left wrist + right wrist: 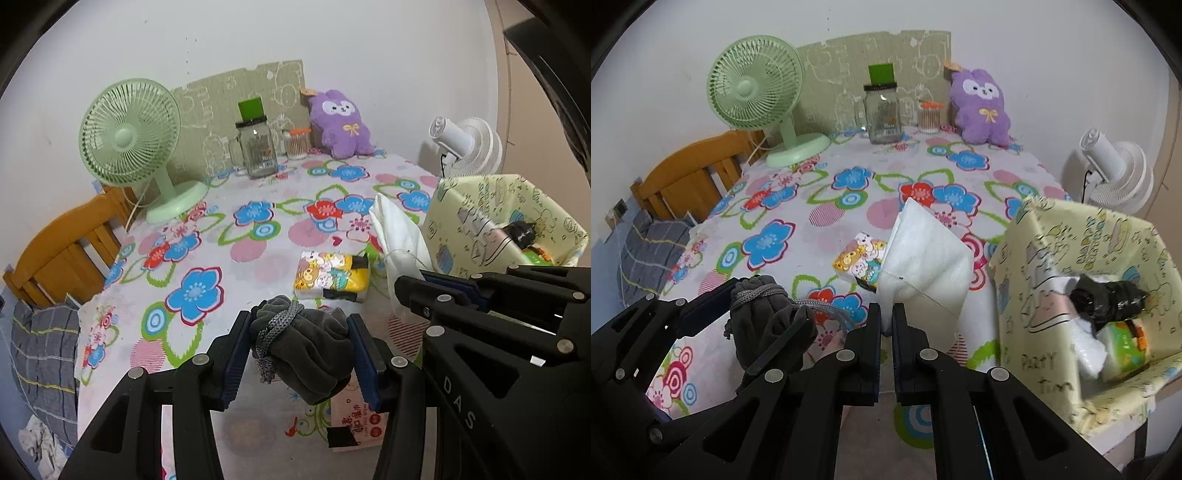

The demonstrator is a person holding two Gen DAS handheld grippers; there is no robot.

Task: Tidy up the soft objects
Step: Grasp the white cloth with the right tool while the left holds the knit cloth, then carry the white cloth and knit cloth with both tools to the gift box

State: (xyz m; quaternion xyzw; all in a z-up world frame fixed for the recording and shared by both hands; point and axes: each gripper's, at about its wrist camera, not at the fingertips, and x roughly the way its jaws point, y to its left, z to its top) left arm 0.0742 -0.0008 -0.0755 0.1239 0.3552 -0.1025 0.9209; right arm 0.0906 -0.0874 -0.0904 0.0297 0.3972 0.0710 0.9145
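Observation:
My left gripper (300,334) is shut on a dark grey drawstring pouch (306,347), held above the flowered tablecloth; it also shows in the right wrist view (764,325). My right gripper (885,314) is shut on a white foam sheet (925,258), which stands up from the jaws; the sheet shows in the left wrist view (400,236). A yellow cartoon tissue pack (332,275) lies on the cloth between them. A yellow patterned box (1052,266) stands at the right, holding a black object (1108,299) and a green pack (1123,343).
At the back stand a green fan (129,144), a glass jar (256,147), a cotton-swab jar (297,144) and a purple plush (340,123). A white fan (467,146) is at the right. A wooden chair (62,243) is at the left. A pink pack (354,417) lies near the front edge.

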